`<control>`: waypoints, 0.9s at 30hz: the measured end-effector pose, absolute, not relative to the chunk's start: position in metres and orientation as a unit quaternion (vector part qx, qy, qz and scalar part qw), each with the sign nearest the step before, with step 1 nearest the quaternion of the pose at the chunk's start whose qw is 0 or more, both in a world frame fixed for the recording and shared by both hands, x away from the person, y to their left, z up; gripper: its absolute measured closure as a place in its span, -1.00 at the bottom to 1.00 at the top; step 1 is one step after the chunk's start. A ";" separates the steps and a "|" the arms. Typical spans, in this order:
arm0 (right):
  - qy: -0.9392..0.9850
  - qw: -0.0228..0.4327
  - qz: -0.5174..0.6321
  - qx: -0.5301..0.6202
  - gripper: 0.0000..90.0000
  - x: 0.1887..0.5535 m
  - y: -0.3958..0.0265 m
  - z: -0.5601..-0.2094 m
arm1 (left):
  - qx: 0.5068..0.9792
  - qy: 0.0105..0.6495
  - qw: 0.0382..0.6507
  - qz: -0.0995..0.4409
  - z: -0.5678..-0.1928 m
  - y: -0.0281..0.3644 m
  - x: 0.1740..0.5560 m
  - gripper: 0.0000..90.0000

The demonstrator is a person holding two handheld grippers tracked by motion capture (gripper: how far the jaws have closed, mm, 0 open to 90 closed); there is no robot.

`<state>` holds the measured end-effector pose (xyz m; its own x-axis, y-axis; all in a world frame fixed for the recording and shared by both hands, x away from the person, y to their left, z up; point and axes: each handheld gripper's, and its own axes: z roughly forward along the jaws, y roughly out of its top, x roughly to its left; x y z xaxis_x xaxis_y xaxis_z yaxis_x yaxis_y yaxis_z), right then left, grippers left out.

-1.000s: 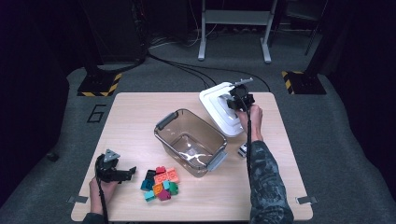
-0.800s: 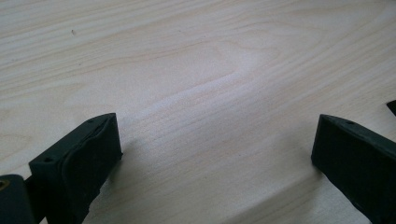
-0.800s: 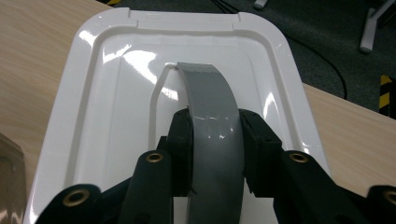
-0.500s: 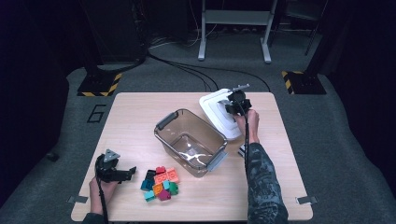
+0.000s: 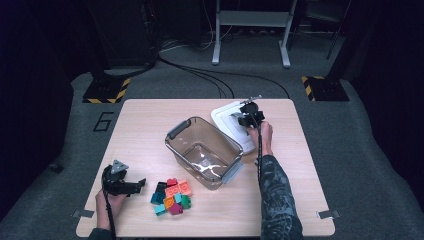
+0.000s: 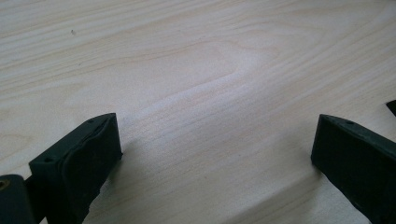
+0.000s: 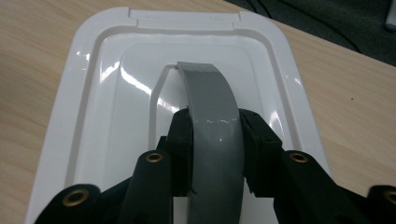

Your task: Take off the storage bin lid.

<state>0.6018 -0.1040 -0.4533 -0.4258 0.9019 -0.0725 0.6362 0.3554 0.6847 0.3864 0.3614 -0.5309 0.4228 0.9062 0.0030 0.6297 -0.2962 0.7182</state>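
Observation:
A white lid (image 5: 231,120) (image 7: 112,88) lies on the table at the back right, behind the clear plastic bin (image 5: 202,150). It carries a grey arched handle (image 7: 212,121). My right gripper (image 5: 246,120) (image 7: 214,149) is shut on that handle, its black jaws pressing both sides of the strap. My left gripper (image 5: 140,184) (image 6: 215,154) rests at the front left of the table, open, with bare wood between its jaws. A heap of coloured toy bricks (image 5: 172,196) sits just right of it.
The wooden table (image 5: 140,125) has its far edge just behind the lid. Dark floor with cables and a metal stand lies beyond. The bin's grey handles stick out at its left and right ends.
My right gripper has come down with the white lid, which now lies flatter on the table. The left gripper has stayed put.

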 end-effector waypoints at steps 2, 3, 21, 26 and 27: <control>0.792 0.220 0.289 0.490 0.49 0.602 -0.101 -0.462 | 0.777 0.494 0.328 0.211 -0.531 0.361 0.386 -0.97; 0.793 0.219 0.289 0.489 0.49 0.602 -0.101 -0.464 | 0.777 0.495 0.328 0.211 -0.531 0.361 0.386 -0.97; 0.789 0.186 0.285 0.511 0.20 0.604 -0.100 -0.479 | 0.779 0.494 0.326 0.208 -0.530 0.362 0.386 -0.97; 0.788 0.182 0.301 0.506 -0.11 0.596 -0.107 -0.473 | 0.779 0.494 0.326 0.208 -0.530 0.362 0.386 -0.97; 0.786 0.182 0.308 0.504 -0.28 0.591 -0.112 -0.470 | 0.779 0.494 0.326 0.208 -0.530 0.362 0.386 -0.97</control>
<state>0.5915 -0.1119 -0.4697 -0.4249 0.9049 0.0252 0.6805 0.3009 0.6682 0.3863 0.3616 -0.5304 0.4255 0.9049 0.0024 0.6330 -0.2995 0.7138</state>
